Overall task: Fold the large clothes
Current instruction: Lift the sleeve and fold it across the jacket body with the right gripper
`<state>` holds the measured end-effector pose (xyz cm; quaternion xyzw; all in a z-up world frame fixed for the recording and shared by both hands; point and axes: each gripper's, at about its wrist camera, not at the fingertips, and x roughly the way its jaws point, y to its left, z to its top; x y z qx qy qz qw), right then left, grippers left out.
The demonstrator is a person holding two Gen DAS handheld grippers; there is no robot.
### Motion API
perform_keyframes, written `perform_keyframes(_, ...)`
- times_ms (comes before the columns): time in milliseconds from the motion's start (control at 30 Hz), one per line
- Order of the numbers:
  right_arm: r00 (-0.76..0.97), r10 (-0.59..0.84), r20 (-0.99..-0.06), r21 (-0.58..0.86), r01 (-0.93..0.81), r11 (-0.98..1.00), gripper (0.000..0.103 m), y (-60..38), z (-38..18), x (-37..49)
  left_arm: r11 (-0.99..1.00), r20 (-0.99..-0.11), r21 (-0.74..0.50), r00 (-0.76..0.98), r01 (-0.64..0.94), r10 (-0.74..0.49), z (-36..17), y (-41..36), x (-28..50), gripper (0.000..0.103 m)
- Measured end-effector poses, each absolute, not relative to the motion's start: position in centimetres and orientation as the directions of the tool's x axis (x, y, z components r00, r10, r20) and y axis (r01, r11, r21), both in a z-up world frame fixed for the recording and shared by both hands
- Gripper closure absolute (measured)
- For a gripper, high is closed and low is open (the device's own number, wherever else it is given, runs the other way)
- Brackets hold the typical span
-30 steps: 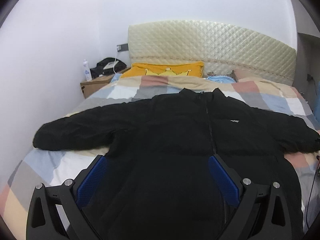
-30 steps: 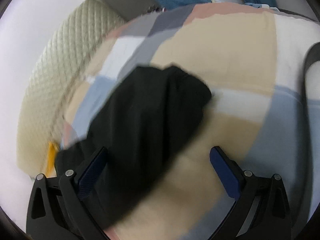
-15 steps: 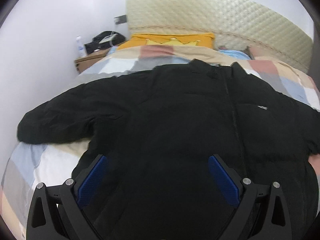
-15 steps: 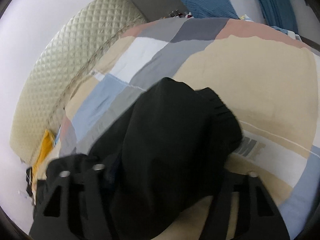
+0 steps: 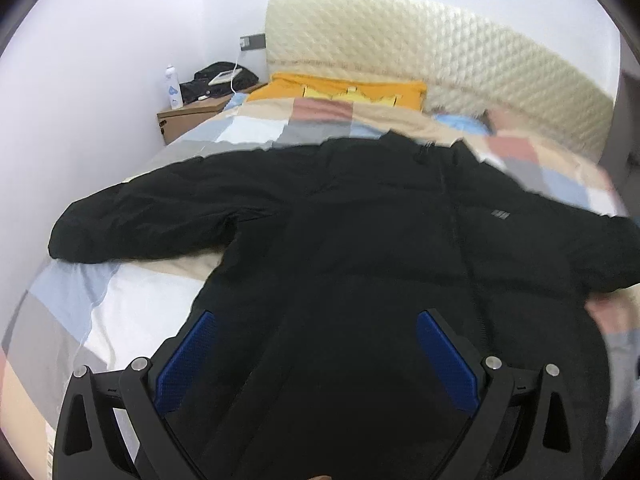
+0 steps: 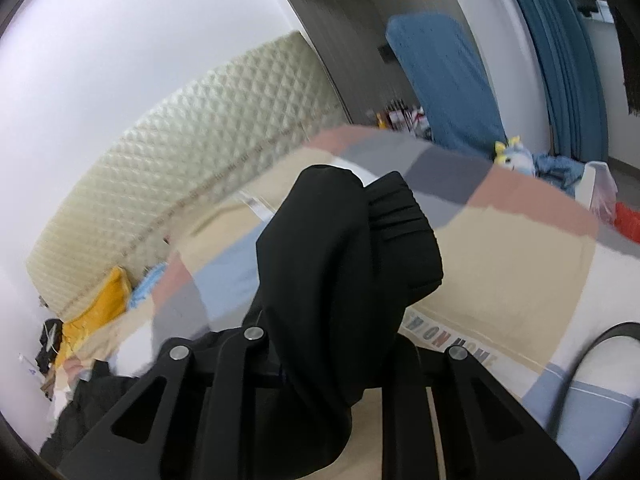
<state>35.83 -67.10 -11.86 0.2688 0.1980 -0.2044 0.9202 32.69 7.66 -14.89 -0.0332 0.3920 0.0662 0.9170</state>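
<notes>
A large black puffer jacket (image 5: 380,240) lies face up on the bed with its zipper closed and its left sleeve (image 5: 152,216) spread out flat. My left gripper (image 5: 316,344) is open and hovers above the jacket's lower front, holding nothing. My right gripper (image 6: 332,364) is shut on the jacket's right sleeve (image 6: 352,264) near the ribbed cuff (image 6: 400,216) and holds it lifted off the bedcover. The right gripper's pads are hidden by the cloth.
The bed has a patchwork cover (image 5: 132,312) and a quilted cream headboard (image 5: 420,52). A yellow pillow (image 5: 348,90) lies at the head. A wooden nightstand (image 5: 188,118) with a bottle and a bag stands at the left. Blue curtains (image 6: 560,60) hang at the right.
My right gripper closed on the right sleeve near the cuff and lifted it off the bed. My left gripper moved closer over the jacket and stayed open.
</notes>
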Motion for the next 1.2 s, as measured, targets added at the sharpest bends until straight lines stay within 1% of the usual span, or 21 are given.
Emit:
perform_keyframes(133,0.869,-0.256,-0.423,0.417,0.438,0.797,0.082,-65.2,-7.3,35.1,0.990,-0.680,0.002,0.726,-0.141,0.105,-12.6,8.2,29.8,0.001)
perform_keyframes(233,0.893,-0.235,-0.383,0.398,0.389,0.831,0.082,-62.9,-3.3,34.9,0.989,-0.666,0.033,0.735,-0.143,0.128,-11.8,8.5,28.1,0.001)
perform_keyframes(300,0.906,-0.219,-0.363,0.366,0.355,0.860,0.082,-60.8,-0.5,35.0,0.987,-0.656,0.056,0.740,-0.148,0.149,-11.4,8.7,26.8,0.001)
perform_keyframes(400,0.911,-0.210,-0.354,0.324,0.330,0.887,0.082,-57.8,2.2,35.2,0.987,-0.645,0.073,0.748,-0.142,0.155,-11.0,9.2,25.4,0.001)
perform_keyframes(500,0.925,-0.187,-0.331,0.287,0.287,0.914,0.082,-53.8,5.0,35.8,0.986,-0.641,0.088,0.750,-0.139,0.163,-10.7,9.5,24.4,0.001)
perform_keyframes(600,0.940,-0.158,-0.303,0.267,0.243,0.933,0.082,-48.9,7.7,36.6,0.988,-0.621,0.074,0.769,-0.137,0.153,-10.0,9.9,23.5,0.001)
perform_keyframes(700,0.953,-0.116,-0.280,0.225,0.182,0.957,0.082,-43.8,9.3,37.2,0.983,-0.595,0.104,0.783,-0.149,0.181,-9.8,10.2,23.2,0.001)
perform_keyframes(733,0.955,-0.105,-0.278,0.203,0.165,0.965,0.082,-41.7,9.6,37.4,0.983,-0.595,0.100,0.782,-0.155,0.184,-9.9,10.6,23.2,0.001)
perform_keyframes(867,0.961,-0.049,-0.272,0.163,0.096,0.982,0.082,-34.6,9.9,38.3,0.990,-0.609,0.026,0.783,-0.140,0.127,-10.1,12.2,23.0,0.001)
perform_keyframes(933,0.966,-0.025,-0.257,0.124,0.059,0.991,0.082,-30.1,9.3,38.5,0.987,-0.602,0.029,0.786,-0.157,0.143,-10.3,12.8,22.4,0.001)
perform_keyframes(1033,0.965,0.019,-0.260,0.084,0.003,0.996,0.082,-23.9,6.7,38.8,0.986,-0.585,0.017,0.798,-0.166,0.144,-10.3,13.8,21.7,0.001)
perform_keyframes(1200,0.939,0.138,-0.316,0.089,-0.115,0.989,0.082,-13.8,1.3,40.5,0.982,-0.594,-0.072,0.798,-0.175,0.099,-10.7,15.9,21.9,0.001)
